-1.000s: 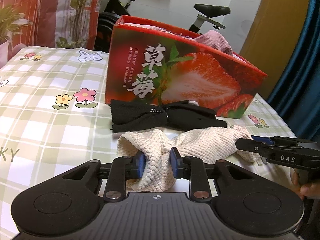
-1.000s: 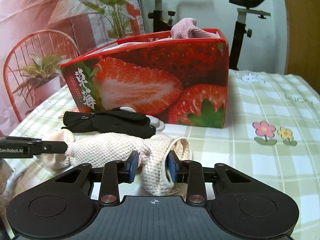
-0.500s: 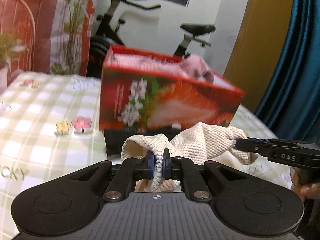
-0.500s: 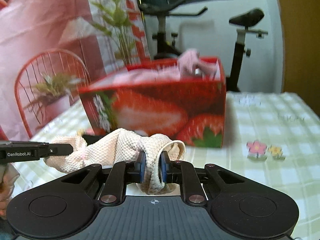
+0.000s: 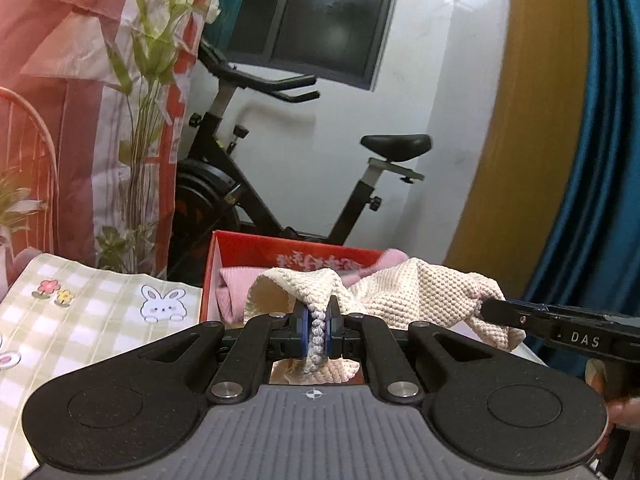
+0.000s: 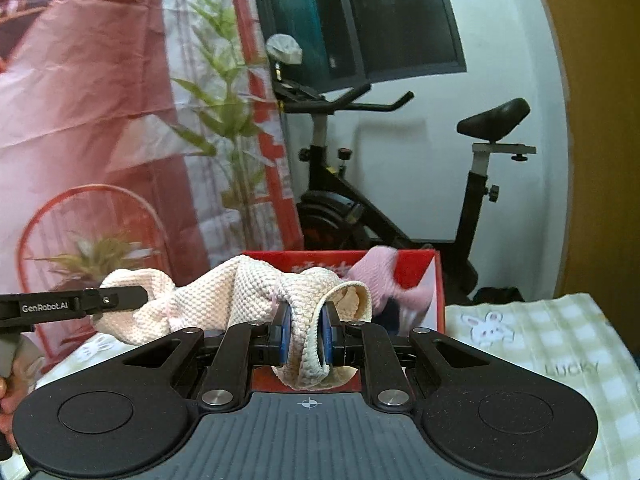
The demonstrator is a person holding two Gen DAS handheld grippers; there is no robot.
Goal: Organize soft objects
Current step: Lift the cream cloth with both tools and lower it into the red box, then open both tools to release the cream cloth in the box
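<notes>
In the left wrist view, the left gripper (image 5: pixel 316 330) at lower centre pinches one end of the cream knitted cloth (image 5: pixel 416 296), which hangs in front of the open red box (image 5: pixel 256 246) at mid-frame. A pink cloth (image 5: pixel 236 284) lies inside it. The right gripper (image 5: pixel 560 332) enters from the right edge.

In the right wrist view, the right gripper (image 6: pixel 306 332) clamps the cream knitted cloth's (image 6: pixel 224 296) other end at lower centre, the red box (image 6: pixel 420 268) just behind. An exercise bike (image 6: pixel 400 184) stands beyond.
</notes>
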